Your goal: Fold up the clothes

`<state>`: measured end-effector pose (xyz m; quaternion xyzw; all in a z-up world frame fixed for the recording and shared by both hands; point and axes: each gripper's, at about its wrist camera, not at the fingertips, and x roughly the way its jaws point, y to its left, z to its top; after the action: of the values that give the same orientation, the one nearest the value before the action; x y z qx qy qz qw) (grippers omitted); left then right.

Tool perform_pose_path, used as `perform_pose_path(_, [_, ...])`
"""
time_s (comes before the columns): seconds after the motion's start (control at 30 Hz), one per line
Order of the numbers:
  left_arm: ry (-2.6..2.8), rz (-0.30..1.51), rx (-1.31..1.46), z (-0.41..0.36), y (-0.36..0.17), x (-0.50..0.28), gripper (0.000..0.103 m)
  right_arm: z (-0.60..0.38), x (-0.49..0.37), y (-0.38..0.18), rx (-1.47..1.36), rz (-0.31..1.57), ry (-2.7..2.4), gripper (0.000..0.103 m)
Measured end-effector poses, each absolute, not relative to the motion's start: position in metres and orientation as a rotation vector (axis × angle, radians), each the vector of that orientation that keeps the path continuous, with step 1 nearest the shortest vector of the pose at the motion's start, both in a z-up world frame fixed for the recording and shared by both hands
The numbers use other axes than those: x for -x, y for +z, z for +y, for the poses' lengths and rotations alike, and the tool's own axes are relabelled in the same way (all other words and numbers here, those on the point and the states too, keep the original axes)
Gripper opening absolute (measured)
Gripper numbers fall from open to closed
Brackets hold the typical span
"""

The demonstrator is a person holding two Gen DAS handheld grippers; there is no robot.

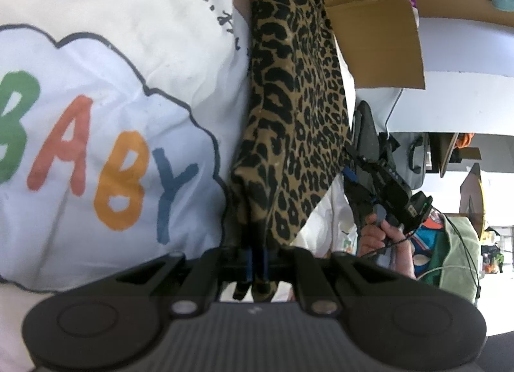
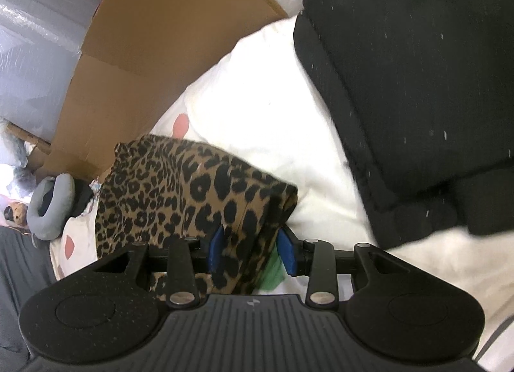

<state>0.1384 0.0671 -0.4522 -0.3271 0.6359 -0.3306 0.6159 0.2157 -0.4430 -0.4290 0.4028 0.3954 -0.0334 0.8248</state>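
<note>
A leopard-print garment hangs stretched in the left wrist view, in front of a white "BABY" shirt worn by the person. My left gripper is shut on the garment's lower edge; its blue pads are pressed together with cloth between. In the right wrist view the same garment lies folded in layers over a white bedsheet. My right gripper has its blue pads on both sides of a thick fold of the garment, closed onto it. The right gripper also shows in the left wrist view, held in a hand.
A black garment lies on the sheet at the right. Cardboard boxes stand behind the bed. A grey neck pillow lies at the left. A green cloth shows under the leopard fold.
</note>
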Motion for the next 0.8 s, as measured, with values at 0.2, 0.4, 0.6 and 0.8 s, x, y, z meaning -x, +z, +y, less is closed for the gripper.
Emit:
perform_pose_path(0.2, [-0.752,1.473,0.750,0.064,-0.456,-0.138,0.006,-0.453,-0.219,-0.424,-0.838,0.817,-0.108,0.043])
perform_pose_path(0.4, [-0.746,1.476,0.735,0.060,-0.457,-0.138,0.006,-0.460,-0.223,-0.426,-0.805,0.809,-0.121,0.043])
perform_pose_path(0.6, [-0.735,1.477,0.711,0.064,-0.451,-0.137,0.006,-0.451,-0.229,-0.429,-0.710,0.825,-0.069,0.043])
perform_pose_path(0.8, [-0.733,1.493,0.642,0.055,-0.438,-0.145,0.006,-0.452,-0.230,-0.423,-0.675,0.850,-0.059,0.011])
